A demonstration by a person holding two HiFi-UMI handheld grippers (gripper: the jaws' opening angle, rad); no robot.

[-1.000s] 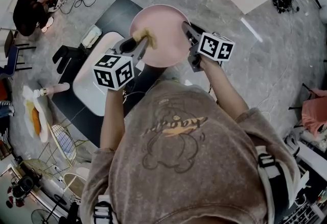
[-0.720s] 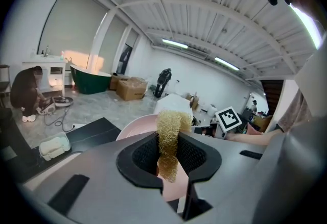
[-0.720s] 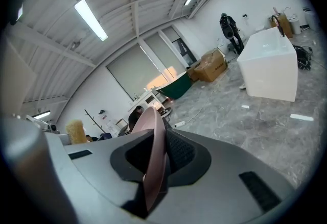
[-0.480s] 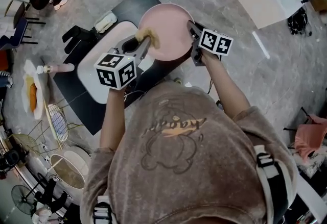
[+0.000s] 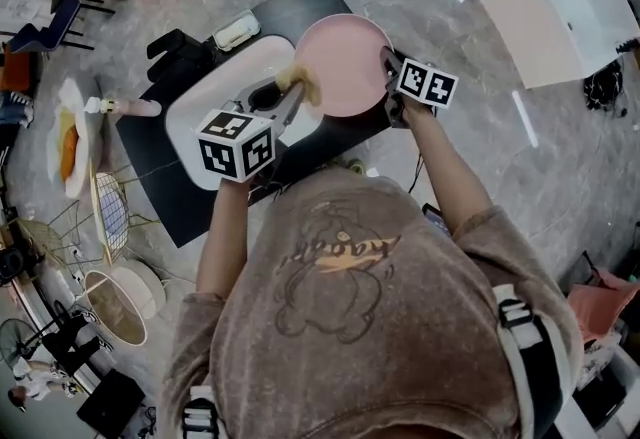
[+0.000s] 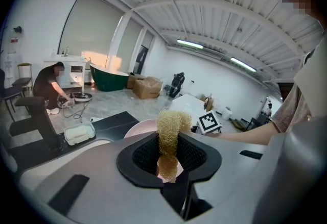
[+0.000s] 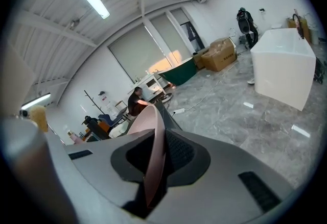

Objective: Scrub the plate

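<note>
**Plate held in the air, scrubber at its rim**

The person stands over a black mat (image 5: 300, 2) on the grey stone floor and holds a tool in each hand. The right gripper (image 5: 388, 67) is clamped on the right rim of the pink plate (image 5: 345, 62). In the right gripper view the plate runs edge-on between the two jaws, and they press on it from both sides. The plate does not rest on anything; it hangs above the far right part of the mat, with its hollow face up toward the person's head.

The left gripper (image 5: 290, 97) is clenched on a yellow mesh scrubber (image 5: 298, 79). In the left gripper view the scrubber stands up between the jaws and sticks out past them. From above, its free end lies at the left rim of the plate and seems to touch it.

A white tray (image 5: 190, 117) lies on the middle of the mat, under the left gripper. A small white tub (image 5: 237, 29) sits at the mat's far edge.
</note>
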